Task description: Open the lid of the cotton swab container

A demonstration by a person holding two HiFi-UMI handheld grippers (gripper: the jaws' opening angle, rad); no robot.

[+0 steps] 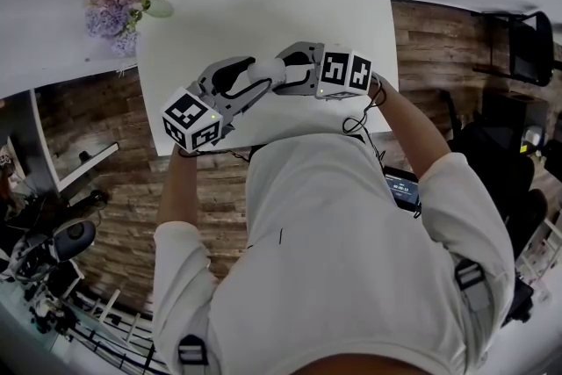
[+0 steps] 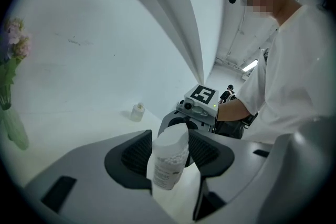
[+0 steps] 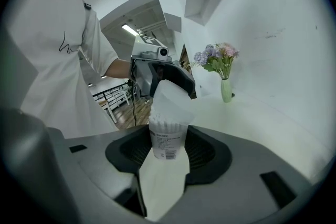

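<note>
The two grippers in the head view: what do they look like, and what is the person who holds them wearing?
The left gripper and the right gripper have light grey bodies with curved jaws lined by black ribbed pads. Each carries a cube with black-and-white square markers. A thin black cable hangs by the right one. The person wears a white short-sleeved T-shirt.

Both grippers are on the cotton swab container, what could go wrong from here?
The lid sits tilted over the packed swabs; a jerk by the left gripper could spill them. The right gripper grips the cotton swab container only near its base, so it may twist or tip.
</note>
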